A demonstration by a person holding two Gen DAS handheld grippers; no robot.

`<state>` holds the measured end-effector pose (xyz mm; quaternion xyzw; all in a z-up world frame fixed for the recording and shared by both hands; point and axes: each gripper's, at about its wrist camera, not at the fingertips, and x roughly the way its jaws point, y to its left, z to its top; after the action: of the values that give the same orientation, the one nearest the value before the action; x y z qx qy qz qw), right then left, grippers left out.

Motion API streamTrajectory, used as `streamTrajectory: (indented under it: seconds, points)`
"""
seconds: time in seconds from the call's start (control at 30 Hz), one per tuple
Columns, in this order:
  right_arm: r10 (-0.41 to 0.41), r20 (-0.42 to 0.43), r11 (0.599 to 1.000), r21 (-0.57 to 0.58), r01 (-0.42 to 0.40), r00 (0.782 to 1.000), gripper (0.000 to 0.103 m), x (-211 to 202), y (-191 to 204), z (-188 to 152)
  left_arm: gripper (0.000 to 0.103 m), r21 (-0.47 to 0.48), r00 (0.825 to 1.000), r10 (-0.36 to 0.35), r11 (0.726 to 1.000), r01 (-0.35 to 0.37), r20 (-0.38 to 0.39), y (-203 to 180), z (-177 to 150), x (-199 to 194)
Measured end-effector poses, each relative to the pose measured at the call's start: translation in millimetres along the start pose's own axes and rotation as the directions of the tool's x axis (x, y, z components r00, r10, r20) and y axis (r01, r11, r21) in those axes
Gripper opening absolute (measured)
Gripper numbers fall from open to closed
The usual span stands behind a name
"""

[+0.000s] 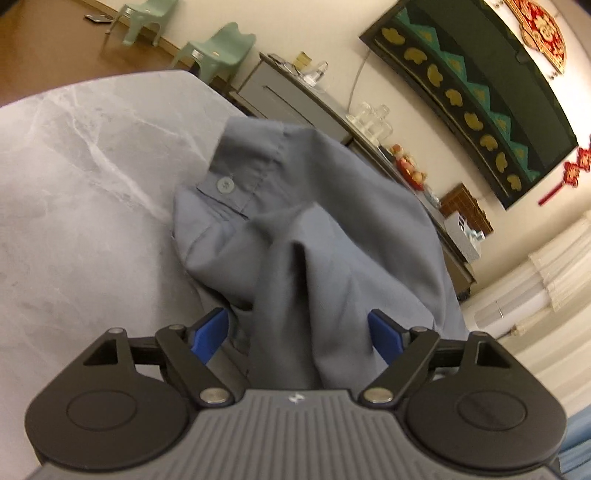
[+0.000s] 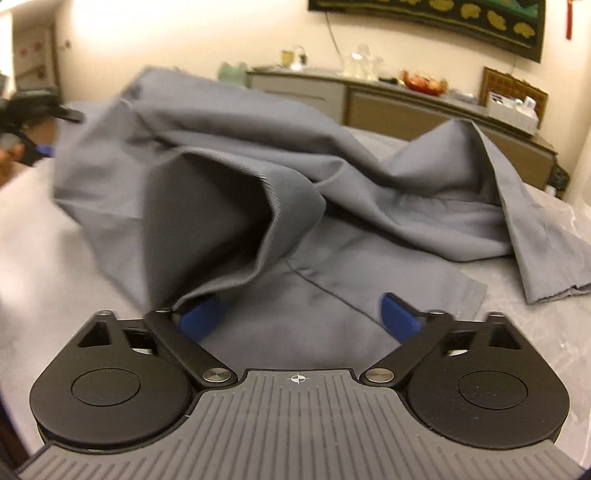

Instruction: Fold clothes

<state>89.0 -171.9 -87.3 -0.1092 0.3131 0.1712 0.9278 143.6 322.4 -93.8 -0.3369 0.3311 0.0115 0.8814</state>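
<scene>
Grey shirt (image 2: 229, 155) bunched on marble tabletop (image 1: 74, 177), ahead of both grippers. Soft, light, limp cloth; will sag and slide, so pinch at hem, cuff or seam. Your left gripper (image 1: 297, 326): jaws wide, fold lying between, not clamped. Your right gripper (image 2: 301, 314): jaws wide, over cloth, sleeve opening draping left finger.

No readable text, labels or numbers; red wall ornament (image 1: 543, 33) characters too blurred to read.
</scene>
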Motion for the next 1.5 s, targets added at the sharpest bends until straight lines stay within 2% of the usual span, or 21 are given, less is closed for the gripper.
streamTrajectory:
  seconds: [0.03, 0.2, 0.37, 0.4, 0.47, 0.5, 0.53, 0.67, 0.7, 0.73, 0.8, 0.97, 1.0, 1.07, 1.1, 1.13, 1.17, 1.23, 1.3, 1.37, 1.5]
  points:
    - [-0.030, -0.001, 1.000, -0.005, 0.030, 1.000, 0.000, -4.5, -4.1, 4.0, 0.084, -0.001, 1.000, 0.002, 1.000, -0.002, -0.001, 0.8, 0.7, 2.8]
    - [-0.181, -0.004, 0.983, -0.032, 0.180, 0.984, 0.000, -27.2, -24.9, 23.9, 0.084, -0.017, 1.000, 0.002, 1.000, -0.002, 0.012, 4.8, 1.9, 2.6]
    - [-0.327, -0.003, 0.943, -0.060, 0.326, 0.945, 0.003, -49.8, -45.6, 43.9, 0.084, -0.055, 1.000, -0.015, 0.998, 0.016, 0.018, 6.0, 4.5, 2.2]
    - [-0.356, -0.002, 0.933, -0.065, 0.355, 0.935, 0.010, -54.3, -49.7, 47.9, 0.084, -0.054, 1.000, -0.019, 0.998, 0.020, 0.016, 4.3, 4.3, 3.7]
    - [-0.321, -0.026, 0.947, -0.041, 0.320, 0.947, 0.048, -39.8, -38.5, 44.5, 0.084, -0.036, 1.000, -0.025, 0.999, 0.025, 0.007, 0.3, 2.4, 6.8]
    - [-0.283, -0.042, 0.959, -0.021, 0.282, 0.958, 0.081, -27.6, -28.8, 40.4, 0.084, -0.023, 1.000, -0.026, 0.999, 0.027, 0.003, -2.1, 0.9, 8.0]
    - [-0.245, -0.058, 0.970, 0.000, 0.245, 0.968, 0.090, -15.3, -19.1, 36.3, 0.084, -0.010, 1.000, -0.024, 1.000, 0.024, -0.001, -3.5, -0.9, 8.3]
    - [-0.084, -0.111, 0.992, 0.090, 0.094, 0.990, 0.087, 33.6, 19.8, 19.9, 0.085, 0.006, 1.000, -0.006, 1.000, 0.006, -0.006, -1.3, -3.8, 10.5]
    - [-0.043, -0.122, 0.992, 0.113, 0.057, 0.992, 0.074, 45.9, 29.5, 15.8, 0.085, 0.000, 1.000, -0.005, 1.000, 0.005, -0.009, 0.9, -3.0, 11.9]
    - [-0.014, -0.142, 0.990, 0.137, 0.034, 0.990, 0.039, 57.2, 32.4, 14.2, 0.085, -0.006, 1.000, -0.004, 1.000, 0.004, -0.012, 3.2, -2.2, 13.2]
    - [-0.011, -0.170, 0.981, 0.191, 0.044, 0.985, 0.000, 61.6, 14.2, 20.7, 0.085, -0.014, 1.000, -0.008, 1.000, 0.008, -0.011, 4.8, 0.1, 14.3]
    - [-0.198, -0.054, 0.976, 0.084, 0.202, 0.979, 0.000, 5.4, -23.3, 44.6, 0.085, -0.003, 1.000, -0.029, 1.000, 0.029, 0.004, -1.0, 3.9, 11.1]
    - [-0.217, -0.018, 0.974, 0.060, 0.218, 0.976, 0.010, -8.0, -24.8, 47.6, 0.085, -0.004, 0.999, -0.033, 0.999, 0.033, 0.007, -1.6, 4.3, 10.5]
    - [-0.136, 0.003, 0.990, 0.045, 0.136, 0.991, 0.035, -24.4, -13.0, 47.8, 0.085, -0.005, 0.999, -0.039, 0.999, 0.039, 0.009, -2.5, 4.9, 9.7]
    - [-0.080, 0.001, 0.997, 0.022, 0.080, 0.997, 0.067, -26.7, 0.1, 44.1, 0.085, -0.004, 0.999, -0.037, 0.999, 0.037, 0.009, -2.6, 4.7, 9.7]
    - [-0.026, -0.009, 0.999, -0.027, 0.025, 1.000, 0.080, -22.1, 21.1, 36.2, 0.085, -0.003, 0.999, -0.035, 0.999, 0.035, 0.009, -2.6, 4.4, 9.7]
    - [0.028, -0.023, 0.997, -0.076, -0.030, 0.999, 0.082, -17.6, 42.1, 28.3, 0.085, -0.005, 0.999, -0.031, 0.999, 0.031, 0.008, -2.0, 4.2, 9.6]
    - [0.102, -0.054, 0.979, -0.173, -0.110, 0.993, 0.082, -6.0, 80.7, 13.4, 0.085, -0.011, 1.000, -0.022, 1.000, 0.022, 0.005, 0.5, 3.6, 9.8]
    - [0.048, -0.075, 0.957, -0.281, -0.067, 0.996, 0.080, 14.9, 105.6, 1.9, 0.085, -0.012, 1.000, -0.011, 1.000, 0.011, 0.001, 3.4, 3.5, 11.2]
    - [0.030, -0.108, 0.960, -0.274, -0.059, 0.994, 0.071, 31.3, 104.9, 3.8, 0.085, -0.014, 1.000, -0.005, 1.000, 0.004, -0.002, 6.0, 3.7, 12.7]
    - [0.091, -0.176, 0.987, -0.117, -0.112, 0.980, 0.029, 40.4, 66.4, 24.1, 0.085, -0.013, 1.000, -0.009, 1.000, 0.009, -0.001, 6.2, 5.3, 13.8]
